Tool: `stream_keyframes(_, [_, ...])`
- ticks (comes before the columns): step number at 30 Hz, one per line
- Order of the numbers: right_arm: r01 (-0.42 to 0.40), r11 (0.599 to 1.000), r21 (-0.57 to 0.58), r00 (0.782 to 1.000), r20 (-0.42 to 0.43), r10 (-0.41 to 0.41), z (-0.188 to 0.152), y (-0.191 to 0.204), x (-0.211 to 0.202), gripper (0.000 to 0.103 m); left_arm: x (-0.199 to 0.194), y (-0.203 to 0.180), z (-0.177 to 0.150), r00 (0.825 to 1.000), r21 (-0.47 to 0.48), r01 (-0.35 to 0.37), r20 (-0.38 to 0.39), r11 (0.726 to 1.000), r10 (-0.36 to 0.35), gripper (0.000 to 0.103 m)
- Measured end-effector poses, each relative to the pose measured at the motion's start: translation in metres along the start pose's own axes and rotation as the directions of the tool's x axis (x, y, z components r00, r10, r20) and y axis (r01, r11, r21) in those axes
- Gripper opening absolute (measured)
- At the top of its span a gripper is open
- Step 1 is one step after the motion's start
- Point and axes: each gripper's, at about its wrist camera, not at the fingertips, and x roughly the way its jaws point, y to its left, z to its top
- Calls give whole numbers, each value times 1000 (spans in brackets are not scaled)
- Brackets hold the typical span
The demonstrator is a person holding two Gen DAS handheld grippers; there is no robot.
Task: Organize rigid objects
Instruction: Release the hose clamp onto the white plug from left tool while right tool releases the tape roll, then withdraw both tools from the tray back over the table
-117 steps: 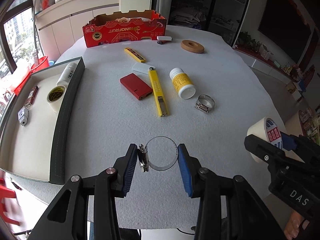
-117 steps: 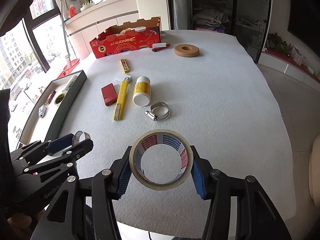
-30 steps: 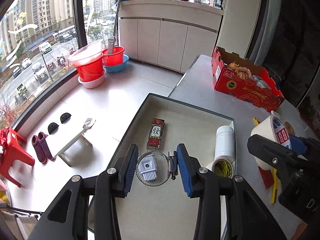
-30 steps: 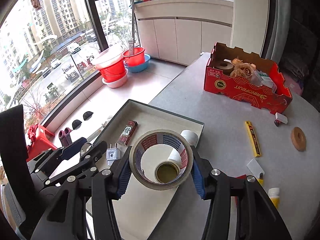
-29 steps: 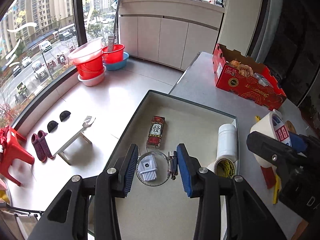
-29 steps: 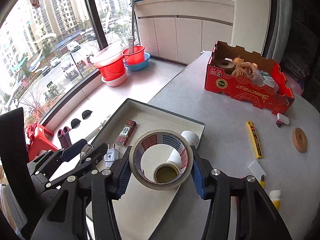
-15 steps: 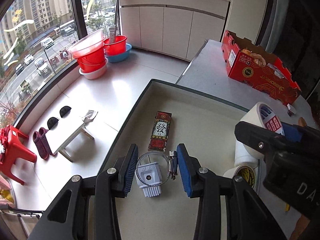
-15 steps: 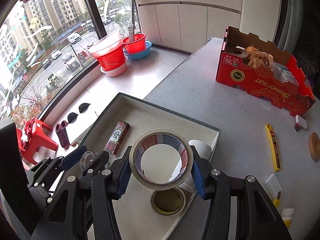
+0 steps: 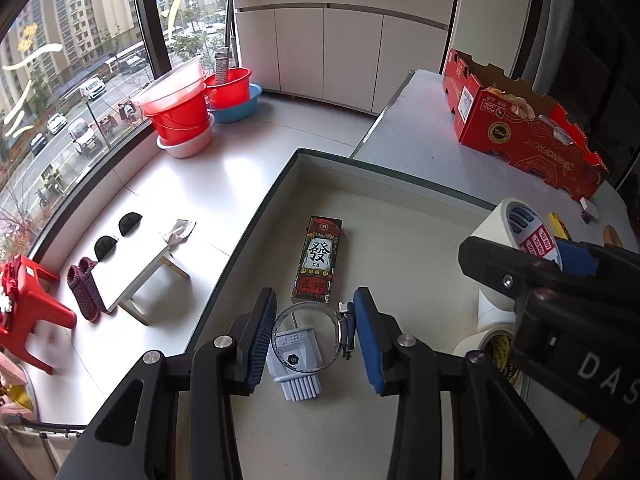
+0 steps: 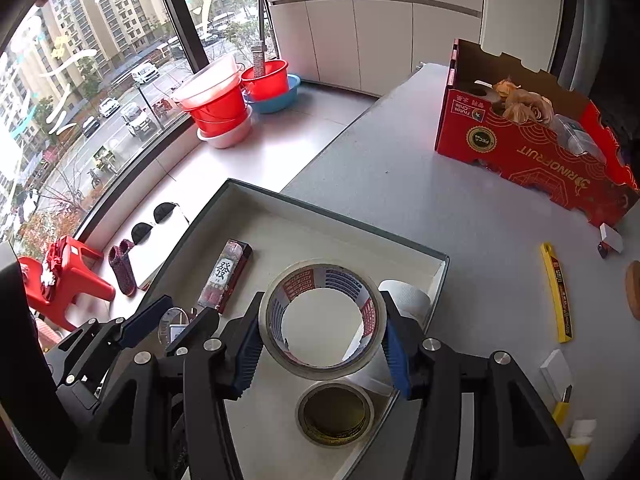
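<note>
My left gripper (image 9: 314, 336) is shut on a thin metal hose clamp (image 9: 345, 334) and hangs low over the near left part of the grey tray (image 9: 256, 220). Just below the clamp lies a pale plug adapter (image 9: 296, 364). Beyond it is a red box with a Chinese character (image 9: 318, 266). My right gripper (image 10: 322, 332) is shut on a wide tape roll (image 10: 324, 276), held above the tray's right side. Under it lie a smaller yellow-cored tape roll (image 10: 336, 414) and a white bottle (image 10: 404, 294). The left gripper (image 10: 176, 320) shows at the lower left of the right wrist view.
The tray (image 10: 340, 218) sits at the table's left edge, with the floor, a red stool (image 9: 28, 300) and red buckets (image 9: 180, 108) beyond. On the table to the right are a red cardboard box (image 10: 532, 160), a yellow cutter (image 10: 556, 296) and a wooden ring (image 10: 634, 292).
Both grippers carried their loads from the table's middle to the tray. Over the last second both sank lower over it. Neither grip changed.
</note>
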Motion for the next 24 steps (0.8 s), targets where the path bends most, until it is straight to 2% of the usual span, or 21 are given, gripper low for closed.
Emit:
stream_keyframes(8, [5, 1000, -3, 1000, -23, -5, -3, -1, 9, 54, 7, -3, -4, 1000, 19, -4, -25, 1000, 4, 44])
stream_keyframes(10, [2, 1000, 4, 1000, -17, -2, -3, -3, 7, 55, 7, -4, -5, 1000, 26, -13, -24, 1000, 14, 50])
stream_keyframes(11, [-1, 1000, 3, 1000, -14, 1, -3, -3, 6, 55, 6, -3, -6, 1000, 26, -20, -19, 999, 20, 65])
stream_keyframes(12, [-5, 1000, -1, 1000, -10, 5, -4, -2, 4, 61, 4, -3, -7, 1000, 26, -26, -10, 999, 26, 81])
stream_keyframes(13, [-5, 1000, -1, 1000, -4, 5, -4, -3, 2, 69, 1, -2, -8, 999, 26, -33, 4, 999, 33, 84])
stream_keyframes(14, [-5, 1000, 2, 1000, 8, 5, -4, -3, -2, 88, -2, -2, -10, 999, 27, -40, 17, 999, 40, 85])
stream_keyframes(15, [-3, 1000, 7, 1000, 27, 3, -5, -4, -7, 95, -4, -1, -11, 999, 28, -44, 23, 999, 44, 86])
stream_keyframes(17, [-5, 1000, 15, 999, 44, 4, -5, -5, -15, 95, -7, 1, -13, 999, 26, -32, 20, 999, 31, 93])
stream_keyframes(18, [-5, 1000, 22, 999, 41, 4, -6, -6, -18, 95, -8, 2, -14, 1000, 26, -20, 14, 999, 20, 103])
stream_keyframes(19, [-9, 999, 32, 999, 37, 8, -6, -7, -21, 96, -9, 3, -15, 1000, 27, -13, 8, 1000, 13, 103])
stream_keyframes(21, [-29, 998, 55, 999, 31, 27, -9, -10, -27, 102, -12, 4, -19, 1000, 41, -9, 5, 999, 8, 103])
stream_keyframes(24, [-43, 997, 71, 998, 39, 41, -14, -11, -40, 102, -19, 9, -23, 1000, 29, -6, 6, 1000, 6, 103])
